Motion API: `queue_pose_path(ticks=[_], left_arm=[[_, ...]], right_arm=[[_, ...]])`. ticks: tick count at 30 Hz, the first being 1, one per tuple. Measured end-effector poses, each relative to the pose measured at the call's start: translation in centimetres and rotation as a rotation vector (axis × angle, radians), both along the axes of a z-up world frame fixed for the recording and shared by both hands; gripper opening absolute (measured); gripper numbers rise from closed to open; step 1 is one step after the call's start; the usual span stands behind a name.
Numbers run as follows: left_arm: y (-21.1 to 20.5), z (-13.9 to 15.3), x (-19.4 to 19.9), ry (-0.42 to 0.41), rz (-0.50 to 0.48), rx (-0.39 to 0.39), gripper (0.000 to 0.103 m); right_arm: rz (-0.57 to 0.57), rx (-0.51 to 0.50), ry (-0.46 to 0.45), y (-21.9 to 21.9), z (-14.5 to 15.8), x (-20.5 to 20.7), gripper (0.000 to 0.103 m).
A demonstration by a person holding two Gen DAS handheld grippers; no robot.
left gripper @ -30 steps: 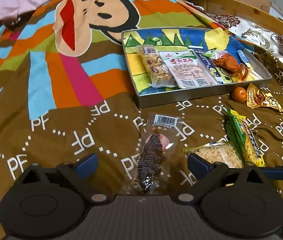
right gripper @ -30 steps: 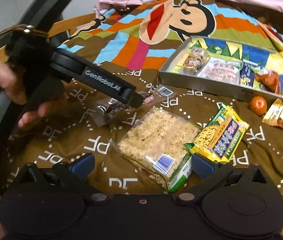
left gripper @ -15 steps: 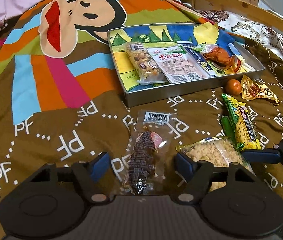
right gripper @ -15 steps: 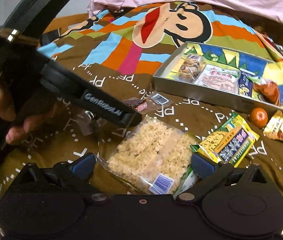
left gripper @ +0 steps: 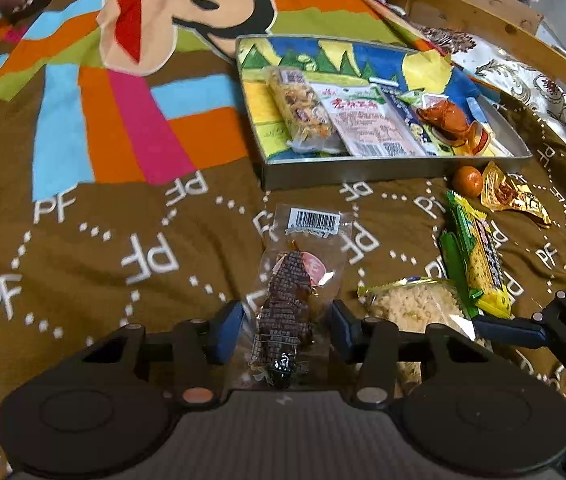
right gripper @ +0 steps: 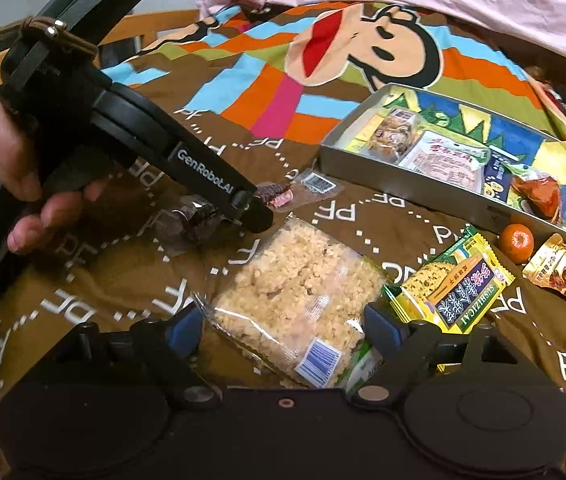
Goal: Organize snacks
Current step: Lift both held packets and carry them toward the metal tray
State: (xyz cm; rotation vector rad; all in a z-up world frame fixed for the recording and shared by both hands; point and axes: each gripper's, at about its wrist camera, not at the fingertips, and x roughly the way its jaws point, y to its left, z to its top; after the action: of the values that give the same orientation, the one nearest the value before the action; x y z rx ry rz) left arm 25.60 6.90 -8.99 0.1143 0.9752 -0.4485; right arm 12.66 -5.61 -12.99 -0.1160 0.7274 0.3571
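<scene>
The left gripper [left gripper: 285, 330] is set astride a clear plastic packet of dark dried meat with a barcode label [left gripper: 297, 280], which lies flat on the brown bed cover printed with white letters [left gripper: 83, 240], near the front wall of the shallow grey metal tray [left gripper: 363, 168]. Its jaws have just been closing; the blue pads [left gripper: 227, 330] stand just beside the packet's edges, and contact with the film cannot be confirmed from either view, so no grip is recorded yet.

The right gripper [right gripper: 283, 330] is likewise placed around the clear bag of pale puffed-rice cake [right gripper: 295, 288], which rests on the cover with its far corner over a green and yellow wrapped snack bar [right gripper: 455, 296]. Its jaws have just been closing and stand wide; the pads appear at the bag's sides, pressing not established.

Judgement on the step in hand: both closings should be completed squarely across the contents, not on loose film alone, since thin wrap is likely to slip or crumple. The rice cake is judged brittle; gentle pressure is advised. Fabric should be kept out of the pads. Space in the tray is limited, with four packets already laid there; a small orange fruit [left gripper: 467, 181] and a gold foil packet [left gripper: 513, 196] lie outside it.
</scene>
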Motion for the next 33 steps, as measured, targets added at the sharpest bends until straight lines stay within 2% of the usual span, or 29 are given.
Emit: queue_pose_path(ticks=[2, 5, 8, 11, 13, 16, 18, 21, 23, 25, 28, 33], left_arm=[[0.4, 0.2, -0.3, 0.036, 0.023, 0.002, 0.051], [1.0, 0.1, -0.6, 0.045, 0.034, -0.013, 0.052], [0.8, -0.3, -0.3, 0.04, 0.03, -0.004, 0.055], [0.0, -0.6, -0.2, 0.022, 0.013, 0.032, 0.055], [-0.3, -0.7, -0.2, 0.016, 0.007, 0.046, 0.056], [0.0, -0.7, 0.0, 0.029, 0.022, 0.029, 0.055], [0.3, -0.6, 0.2, 0.04, 0.036, 0.017, 0.055], [0.3, -0.7, 0.2, 0.04, 0.036, 0.017, 0.053], [0.3, -0.7, 0.2, 0.038, 0.033, 0.02, 0.053], [0.3, -0.7, 0.2, 0.038, 0.037, 0.016, 0.052], [0.4, -0.6, 0.1, 0.036, 0.043, 0.011, 0.052], [0.7, -0.3, 0.0, 0.059, 0.087, -0.014, 0.051]], right_arm=[[0.039, 0.0, 0.019, -0.2, 0.2, -0.4, 0.081], [0.038, 0.019, 0.018, -0.3, 0.2, -0.7, 0.084], [0.0, 0.093, 0.046, -0.5, 0.2, 0.1, 0.092], [-0.03, 0.134, 0.073, -0.6, 0.3, 0.5, 0.095], [-0.057, 0.134, 0.085, -0.6, 0.4, 0.7, 0.095], [-0.126, 0.103, 0.112, -0.6, 0.4, 1.1, 0.102], [-0.168, 0.138, 0.138, -0.9, 0.2, 1.6, 0.103], [-0.175, 0.147, 0.12, -0.8, 0.3, 2.3, 0.103], [-0.162, 0.13, 0.093, -0.2, 0.2, 2.5, 0.102], [-0.125, 0.103, 0.068, 0.6, 0.0, 2.3, 0.09], [-0.118, 0.085, 0.058, 0.8, -0.2, 1.9, 0.088], [-0.079, 0.113, 0.078, 0.1, 0.3, 0.9, 0.081]])
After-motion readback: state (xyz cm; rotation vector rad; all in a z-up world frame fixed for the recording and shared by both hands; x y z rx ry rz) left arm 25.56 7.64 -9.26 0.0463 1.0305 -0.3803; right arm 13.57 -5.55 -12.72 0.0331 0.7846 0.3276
